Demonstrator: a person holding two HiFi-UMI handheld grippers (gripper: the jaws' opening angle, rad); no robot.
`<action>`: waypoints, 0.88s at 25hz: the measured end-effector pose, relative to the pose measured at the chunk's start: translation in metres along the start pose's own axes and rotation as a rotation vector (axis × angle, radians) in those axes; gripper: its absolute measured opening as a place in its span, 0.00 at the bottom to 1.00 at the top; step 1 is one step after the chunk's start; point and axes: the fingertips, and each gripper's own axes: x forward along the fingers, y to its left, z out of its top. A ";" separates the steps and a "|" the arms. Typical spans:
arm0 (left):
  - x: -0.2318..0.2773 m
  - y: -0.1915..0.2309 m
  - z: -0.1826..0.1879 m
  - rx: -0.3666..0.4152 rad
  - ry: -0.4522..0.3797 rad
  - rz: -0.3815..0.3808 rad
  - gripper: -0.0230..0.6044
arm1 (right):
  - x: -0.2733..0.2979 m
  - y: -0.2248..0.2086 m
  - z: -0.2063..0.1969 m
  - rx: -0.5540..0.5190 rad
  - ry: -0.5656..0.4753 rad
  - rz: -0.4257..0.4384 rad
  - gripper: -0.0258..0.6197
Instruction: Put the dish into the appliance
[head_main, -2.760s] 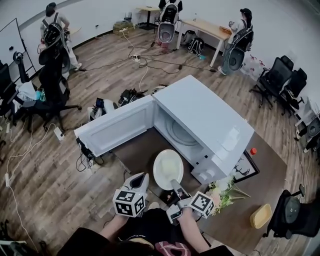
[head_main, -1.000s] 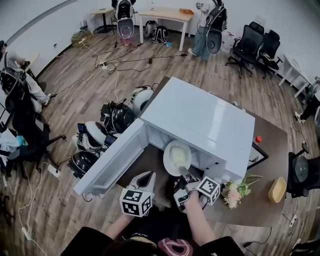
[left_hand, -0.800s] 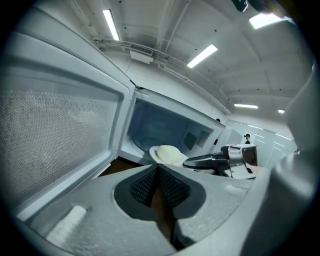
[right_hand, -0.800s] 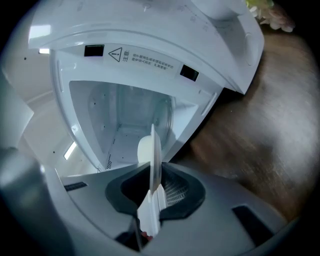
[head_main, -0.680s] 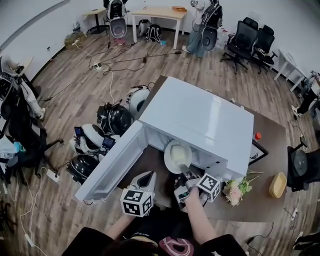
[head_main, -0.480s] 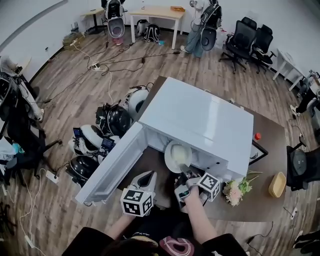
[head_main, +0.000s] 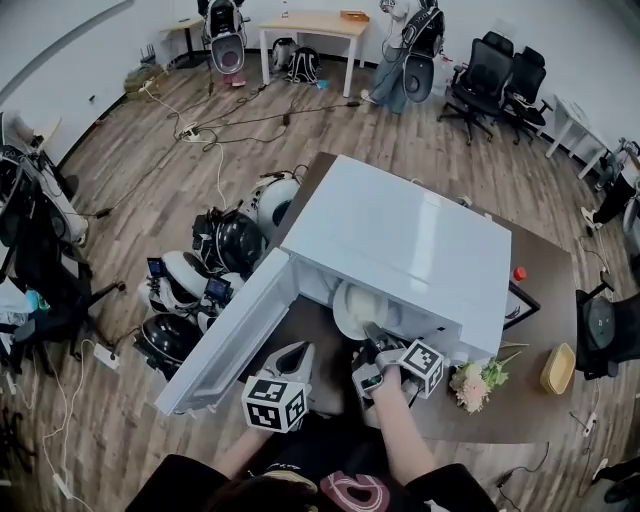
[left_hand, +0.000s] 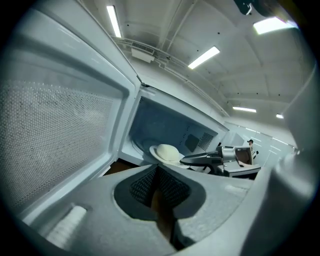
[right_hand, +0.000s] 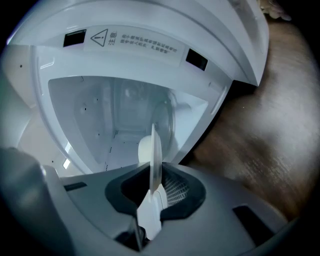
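The white dish (head_main: 357, 307) with a pale mound of food on it sits at the mouth of the white microwave (head_main: 400, 245), half under its top edge. My right gripper (head_main: 374, 335) is shut on the dish's near rim. The right gripper view shows the dish (right_hand: 154, 152) edge-on between the pads (right_hand: 170, 187), pointing into the lit cavity (right_hand: 120, 115). My left gripper (head_main: 292, 358) hangs beside the open door (head_main: 235, 325), shut with nothing in it. In the left gripper view, the dish (left_hand: 167, 152) and the right gripper (left_hand: 202, 159) are ahead, inside the opening.
The microwave stands on a brown table (head_main: 545, 290) with flowers (head_main: 478, 380), a yellow bowl (head_main: 556, 367) and a small red thing (head_main: 518, 273) to its right. The door swings out to the left. Helmets (head_main: 232, 240) and cables lie on the wooden floor beyond.
The right gripper has carried the dish forward from the table in front of the microwave into its opening. The left gripper has barely moved.
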 end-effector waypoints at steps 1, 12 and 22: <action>0.001 0.000 0.000 -0.001 0.002 -0.003 0.05 | 0.002 0.001 0.000 0.003 -0.002 -0.002 0.14; 0.004 0.008 0.008 -0.015 -0.007 0.012 0.05 | 0.015 0.006 0.011 -0.010 -0.023 -0.014 0.13; 0.006 0.002 0.005 -0.004 0.001 -0.008 0.05 | 0.024 0.004 0.019 -0.006 -0.066 -0.012 0.13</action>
